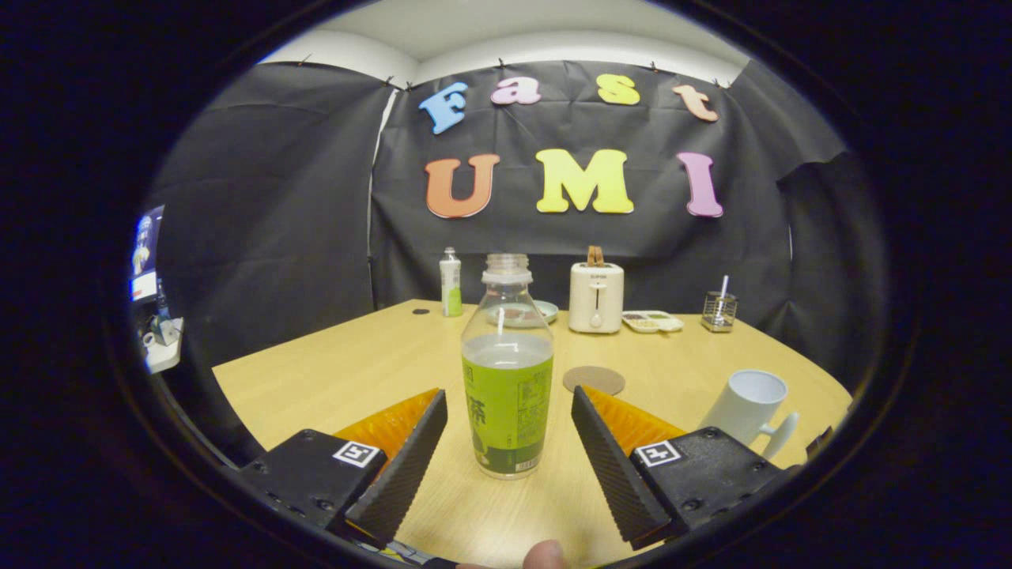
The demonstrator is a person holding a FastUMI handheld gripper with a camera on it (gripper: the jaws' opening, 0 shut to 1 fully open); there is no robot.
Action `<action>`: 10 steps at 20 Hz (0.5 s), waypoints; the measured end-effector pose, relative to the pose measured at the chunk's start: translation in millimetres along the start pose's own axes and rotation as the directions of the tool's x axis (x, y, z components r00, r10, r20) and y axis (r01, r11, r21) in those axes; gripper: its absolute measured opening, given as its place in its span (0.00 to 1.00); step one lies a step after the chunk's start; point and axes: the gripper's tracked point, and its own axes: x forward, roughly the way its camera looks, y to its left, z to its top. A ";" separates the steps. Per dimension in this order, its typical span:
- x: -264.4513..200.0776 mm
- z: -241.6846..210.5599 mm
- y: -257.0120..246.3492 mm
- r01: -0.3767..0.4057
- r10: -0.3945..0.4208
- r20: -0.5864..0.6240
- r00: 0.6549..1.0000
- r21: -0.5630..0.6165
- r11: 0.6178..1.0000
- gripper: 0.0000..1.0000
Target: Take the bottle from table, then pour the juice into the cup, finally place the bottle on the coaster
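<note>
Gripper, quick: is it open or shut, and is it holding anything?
Gripper: open, holding nothing; the bottle stands between its fingers, untouched.

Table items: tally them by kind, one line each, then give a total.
Bottles: 2, the open one between the open claw fingers and a small one at the back
Cups: 1
Coasters: 1
Toasters: 1
Plates: 1
Trays: 1
Holders: 1
Total: 8

gripper view | low over table (356, 371) | facing wall | bottle (507, 371) close
</note>
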 end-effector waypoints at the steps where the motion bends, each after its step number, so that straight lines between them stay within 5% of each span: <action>1: 5.0 -3.2 0.5 0.007 -0.007 -0.018 1.000 -0.002 1.000 1.00; 6: 23.0 -10.6 1.5 0.033 -0.031 -0.081 0.996 0.024 0.999 0.99; 10: 28.0 -11.4 4.3 0.021 -0.015 -0.092 0.996 0.062 0.998 0.86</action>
